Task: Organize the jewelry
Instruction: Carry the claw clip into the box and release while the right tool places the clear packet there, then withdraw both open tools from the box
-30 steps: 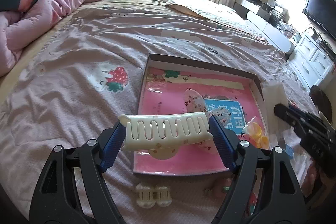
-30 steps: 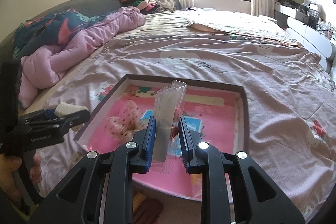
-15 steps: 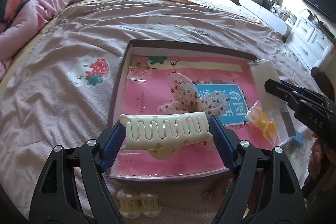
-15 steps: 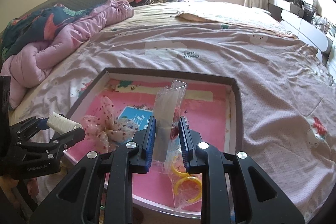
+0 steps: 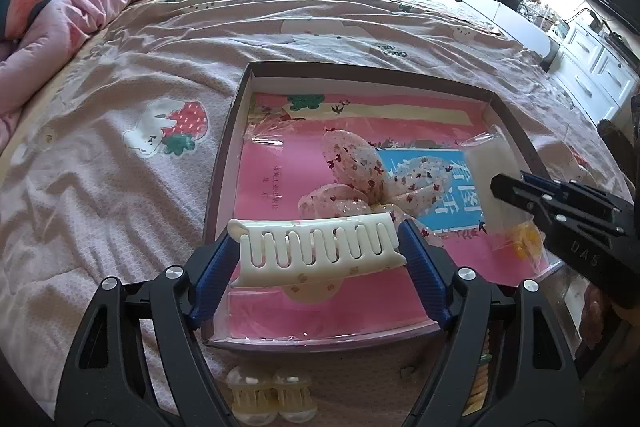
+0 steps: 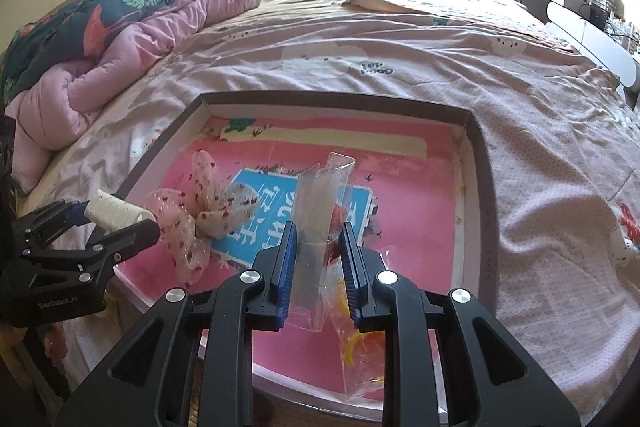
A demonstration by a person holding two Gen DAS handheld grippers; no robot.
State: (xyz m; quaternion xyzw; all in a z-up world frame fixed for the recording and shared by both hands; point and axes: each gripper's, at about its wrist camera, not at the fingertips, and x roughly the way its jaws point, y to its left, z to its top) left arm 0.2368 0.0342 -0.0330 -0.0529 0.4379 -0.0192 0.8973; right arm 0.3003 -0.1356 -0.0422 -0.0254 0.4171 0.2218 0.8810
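While both grippers tilt downward over the near edge of the shallow box (image 5: 224, 163), each one grips something of its own. At the bottom centre of the left wrist view, the left gripper (image 5: 320, 251) stands wide, its blue pads pressed on the two ends of a white hair claw clip (image 5: 316, 249), which lies crosswise with its interlocking teeth facing the camera. At the bottom centre of the right wrist view, the right gripper (image 6: 318, 259) is nearly closed, pinching a clear plastic bag (image 6: 320, 211) that stands upright between its pads; the bag's lower part hangs below the fingers and holds small yellow rings (image 6: 352, 345).

Inside the box a pink printed sheet (image 5: 280, 187) lines the floor, and a sheer dotted bow (image 5: 360, 179) lies at the middle of it, just beyond the clip. Two small translucent claw clips (image 5: 268, 393) sit on the lilac bedspread (image 5: 120, 87) at the bottom of the left wrist frame, just outside the box's near wall.
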